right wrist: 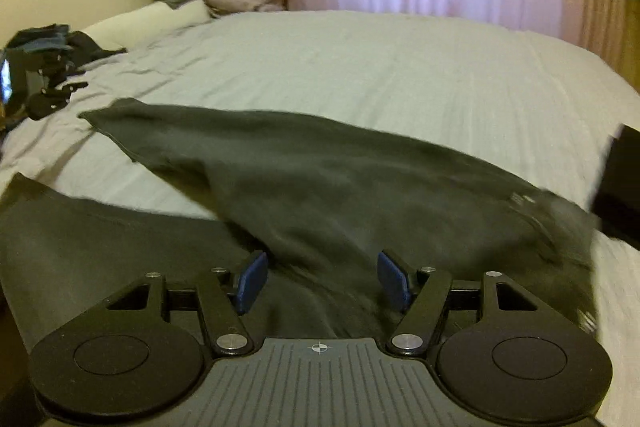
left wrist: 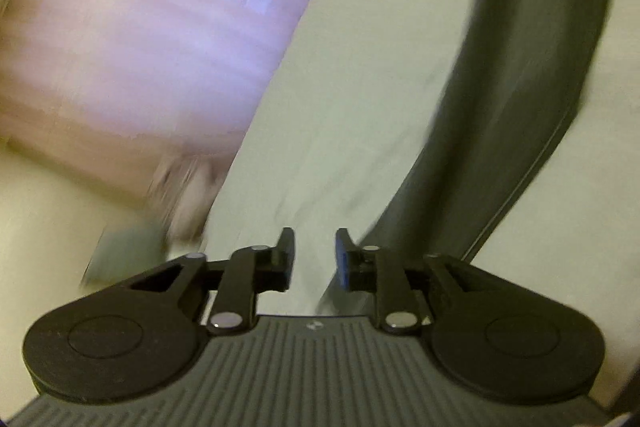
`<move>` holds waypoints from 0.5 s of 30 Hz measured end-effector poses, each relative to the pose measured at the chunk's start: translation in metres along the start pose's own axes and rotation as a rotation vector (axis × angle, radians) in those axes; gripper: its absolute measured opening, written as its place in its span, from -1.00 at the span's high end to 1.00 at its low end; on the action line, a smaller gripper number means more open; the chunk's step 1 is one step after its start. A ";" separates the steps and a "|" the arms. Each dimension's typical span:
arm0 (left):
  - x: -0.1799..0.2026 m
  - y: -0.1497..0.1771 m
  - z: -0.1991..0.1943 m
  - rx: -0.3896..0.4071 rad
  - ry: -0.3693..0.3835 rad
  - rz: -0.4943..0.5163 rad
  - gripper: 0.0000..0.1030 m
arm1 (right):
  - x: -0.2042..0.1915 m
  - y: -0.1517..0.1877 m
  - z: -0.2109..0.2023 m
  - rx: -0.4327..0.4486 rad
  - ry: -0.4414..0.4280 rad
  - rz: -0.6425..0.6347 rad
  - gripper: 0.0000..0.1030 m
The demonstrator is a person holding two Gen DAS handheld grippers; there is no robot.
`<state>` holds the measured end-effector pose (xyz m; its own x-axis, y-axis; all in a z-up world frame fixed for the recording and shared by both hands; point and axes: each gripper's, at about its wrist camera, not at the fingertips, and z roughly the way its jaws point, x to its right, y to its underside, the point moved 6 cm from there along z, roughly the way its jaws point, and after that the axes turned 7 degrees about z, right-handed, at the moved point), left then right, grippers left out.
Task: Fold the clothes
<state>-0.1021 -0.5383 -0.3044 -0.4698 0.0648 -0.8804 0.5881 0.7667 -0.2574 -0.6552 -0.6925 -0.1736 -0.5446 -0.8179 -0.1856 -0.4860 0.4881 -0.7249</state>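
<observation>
A dark grey garment (right wrist: 304,179) — soft knit, probably trousers — lies rumpled and half spread across the pale, creased bed sheet (right wrist: 400,67). The right gripper (right wrist: 322,279) hovers just over it, blue pads wide apart, holding nothing. The left gripper (left wrist: 314,259) is open a narrower gap, also empty, above sheet beside a garment leg (left wrist: 520,87). Risk: pinching sheet with cloth, or grabbing one layer so the fold drags crooked.

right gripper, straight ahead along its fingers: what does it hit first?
Most likely the dark garment: it lies right between and ahead of the open right gripper. Past it is only bare bed sheet. Depth is hard to judge.
</observation>
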 end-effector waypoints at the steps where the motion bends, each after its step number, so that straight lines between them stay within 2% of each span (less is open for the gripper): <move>1: 0.011 -0.025 -0.010 0.060 0.025 0.008 0.49 | 0.013 -0.002 -0.006 0.013 0.007 0.027 -0.26; 6: 0.051 -0.136 -0.037 0.273 0.187 0.010 0.42 | 0.077 -0.011 -0.034 0.080 0.040 0.165 -0.26; 10: 0.078 -0.200 -0.035 0.346 0.277 0.019 0.40 | 0.128 -0.019 -0.056 0.130 0.064 0.276 -0.26; 15: 0.096 -0.237 -0.004 0.366 0.374 -0.010 0.39 | 0.187 -0.023 -0.024 0.004 -0.038 0.441 -0.26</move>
<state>-0.2891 -0.7111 -0.3260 -0.6403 0.3338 -0.6918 0.7427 0.4989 -0.4466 -0.7620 -0.8489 -0.1760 -0.6738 -0.5421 -0.5022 -0.2100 0.7920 -0.5732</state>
